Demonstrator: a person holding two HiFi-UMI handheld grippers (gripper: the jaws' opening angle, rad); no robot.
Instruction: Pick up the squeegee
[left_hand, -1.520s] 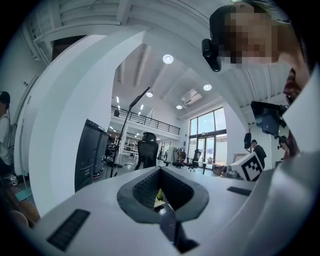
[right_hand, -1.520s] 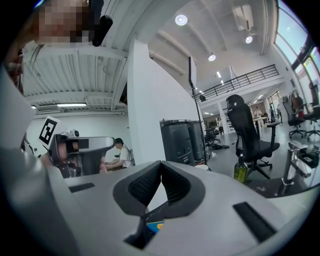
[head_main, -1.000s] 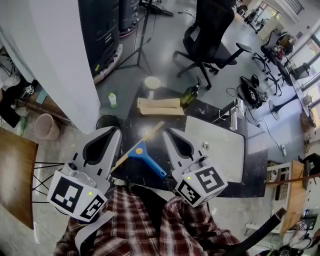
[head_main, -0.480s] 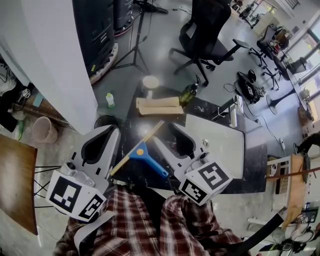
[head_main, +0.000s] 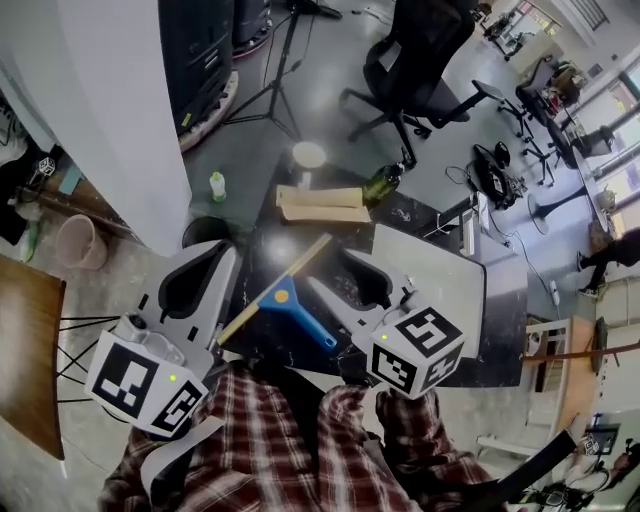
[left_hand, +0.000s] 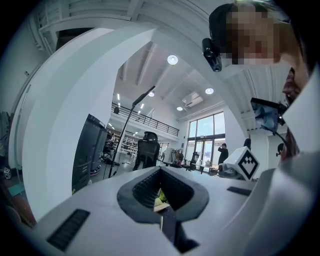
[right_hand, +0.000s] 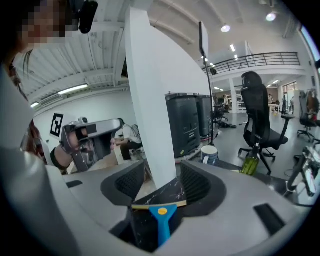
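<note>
We begin with the one dark marbled surface, which carries the squeegee. Next come two hand-held grippers, one on each side of the squeegee. The left hand-held gripper sits just to the squeegee's left, its jaws together with nothing between them. The right hand-held gripper sits just to the squeegee's right and tips down toward it. Its jaws are opening, and the pads touch nothing.

The single squeegee lies flat on the surface between the two hand-held grippers. Its pale blade runs on a diagonal, from near the left hand-held gripper up and away to the far right. Its blue handle crosses that line and points back toward us and to the right.

In the right gripper view the squeegee shows low between the spread jaws, handle end nearest and blade crosswise just beyond. We judge the right hand the nearer one to the handle. It needs to go forward and down along the handle's line.
</note>
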